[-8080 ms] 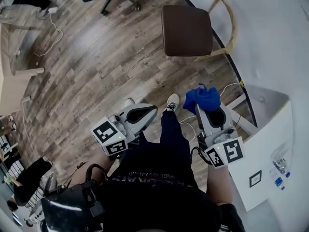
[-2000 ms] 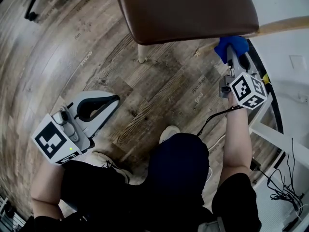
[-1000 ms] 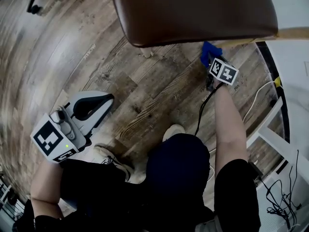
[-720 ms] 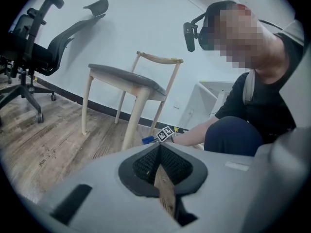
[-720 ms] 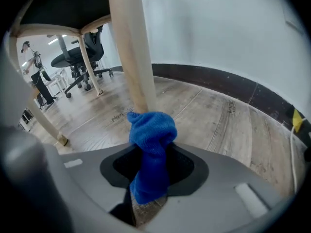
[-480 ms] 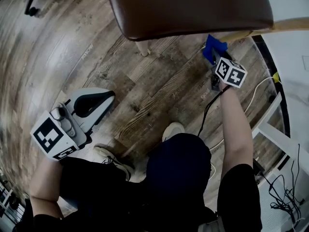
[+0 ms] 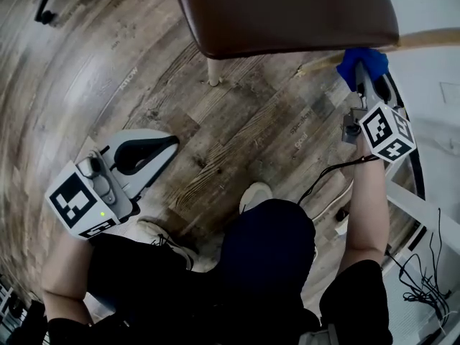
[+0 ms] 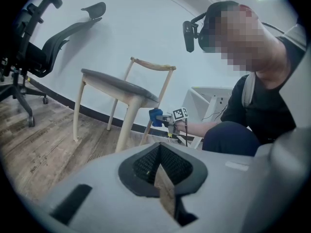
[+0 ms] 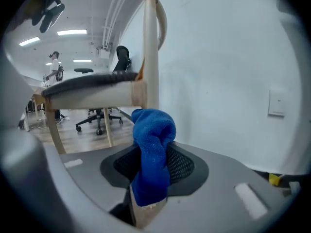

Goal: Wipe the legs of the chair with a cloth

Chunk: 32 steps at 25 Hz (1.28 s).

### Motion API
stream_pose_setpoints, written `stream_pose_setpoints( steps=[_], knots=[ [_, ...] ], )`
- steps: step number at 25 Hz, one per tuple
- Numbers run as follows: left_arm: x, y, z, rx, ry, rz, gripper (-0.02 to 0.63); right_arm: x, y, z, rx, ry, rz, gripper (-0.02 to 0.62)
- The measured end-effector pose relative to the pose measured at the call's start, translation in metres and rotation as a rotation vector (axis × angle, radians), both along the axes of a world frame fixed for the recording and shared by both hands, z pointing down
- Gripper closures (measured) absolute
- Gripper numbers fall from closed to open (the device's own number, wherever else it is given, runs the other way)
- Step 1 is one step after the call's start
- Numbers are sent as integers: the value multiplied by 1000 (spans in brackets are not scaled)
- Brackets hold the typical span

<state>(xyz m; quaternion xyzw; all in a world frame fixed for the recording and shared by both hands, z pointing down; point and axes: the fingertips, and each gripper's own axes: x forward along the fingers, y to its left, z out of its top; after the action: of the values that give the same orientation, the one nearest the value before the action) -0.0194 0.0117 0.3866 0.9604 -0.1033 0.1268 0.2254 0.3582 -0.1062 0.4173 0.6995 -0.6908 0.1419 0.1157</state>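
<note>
Cloth point(image 9: 153, 140) is clamped in your right gripper point(image 7: 361, 74), bunched at the rear leg point(image 9: 151, 52) of the chair point(image 7: 287, 13), just under its seat. Press firmly and stroke down the full length. Left gripper point(image 7: 162, 148): closed, empty, well clear of the chair.

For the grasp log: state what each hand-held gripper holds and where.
Right hand-held gripper: the blue cloth, pinched by its lower end, the rest bunched above. Left hand-held gripper: shut, holding nothing.

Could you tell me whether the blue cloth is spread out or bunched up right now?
Bunched up. The blue cloth stands as a crumpled wad pinched in the right gripper, not laid flat.
</note>
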Motion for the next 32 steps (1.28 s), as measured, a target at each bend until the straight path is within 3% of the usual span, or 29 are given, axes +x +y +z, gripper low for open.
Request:
stream_pose_setpoints(
  steps=[5, 10, 19, 25, 32],
  knots=[
    [-6, 1, -7, 7, 8, -11, 600, -5, 1, -64, 124, 2, 43, 449],
    [-7, 1, -13, 20, 19, -13, 600, -17, 6, -77, 170, 33, 60, 449],
    [-4, 2, -11, 19, 12, -9, 600, -51, 9, -100, 201, 123, -43, 449],
    [-3, 5, -14, 29, 17, -2, 600, -63, 9, -92, 186, 13, -55, 450],
    [-6, 5, -20, 40, 21, -11, 600, -141, 15, -80, 196, 19, -230, 449]
  ],
)
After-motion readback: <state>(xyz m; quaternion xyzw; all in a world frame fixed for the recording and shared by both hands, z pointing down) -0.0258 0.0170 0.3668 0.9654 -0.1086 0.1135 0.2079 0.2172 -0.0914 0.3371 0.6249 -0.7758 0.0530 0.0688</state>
